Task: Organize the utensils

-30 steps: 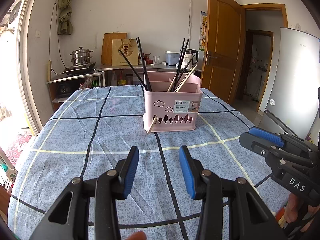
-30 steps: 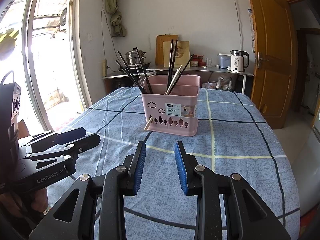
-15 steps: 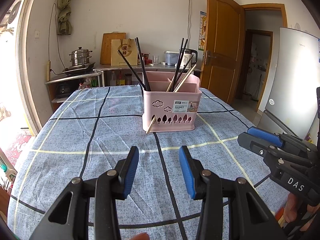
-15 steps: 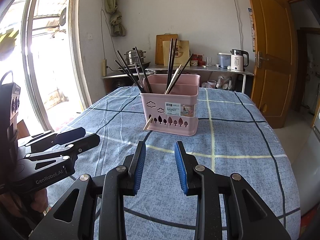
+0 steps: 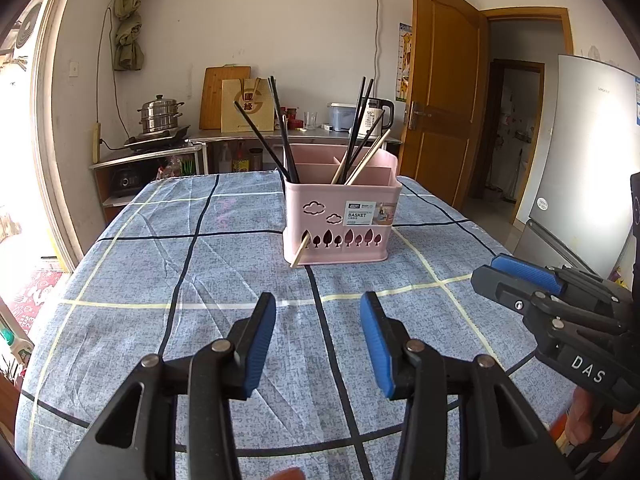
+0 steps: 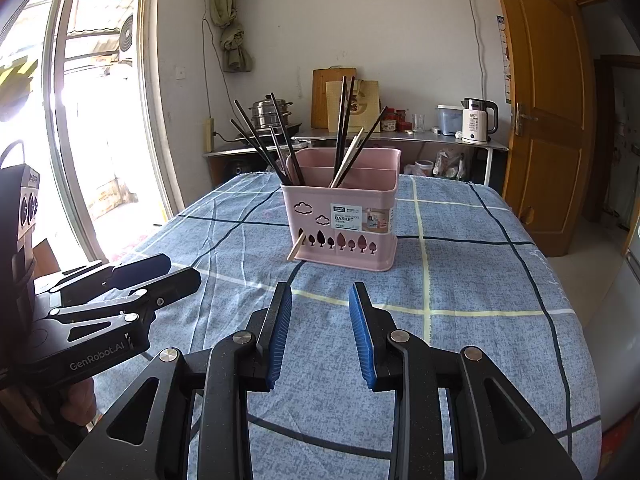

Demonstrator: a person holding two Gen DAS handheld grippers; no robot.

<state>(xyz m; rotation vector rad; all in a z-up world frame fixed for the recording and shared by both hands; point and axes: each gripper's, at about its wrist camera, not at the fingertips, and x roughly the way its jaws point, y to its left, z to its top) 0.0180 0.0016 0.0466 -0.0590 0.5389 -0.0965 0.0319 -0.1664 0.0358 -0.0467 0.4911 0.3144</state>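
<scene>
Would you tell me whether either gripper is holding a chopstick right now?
No, the left gripper and right gripper both stand open and empty over the tablecloth.

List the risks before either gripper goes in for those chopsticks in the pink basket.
1. One light chopstick pokes out through a cut-out at the pink basket base; pulling it could drag or tip the basket.
2. The black chopsticks lean and cross, so gripping one may lever out others.
3. The left gripper and right gripper, both open and empty, face the same basket and could collide.
</scene>
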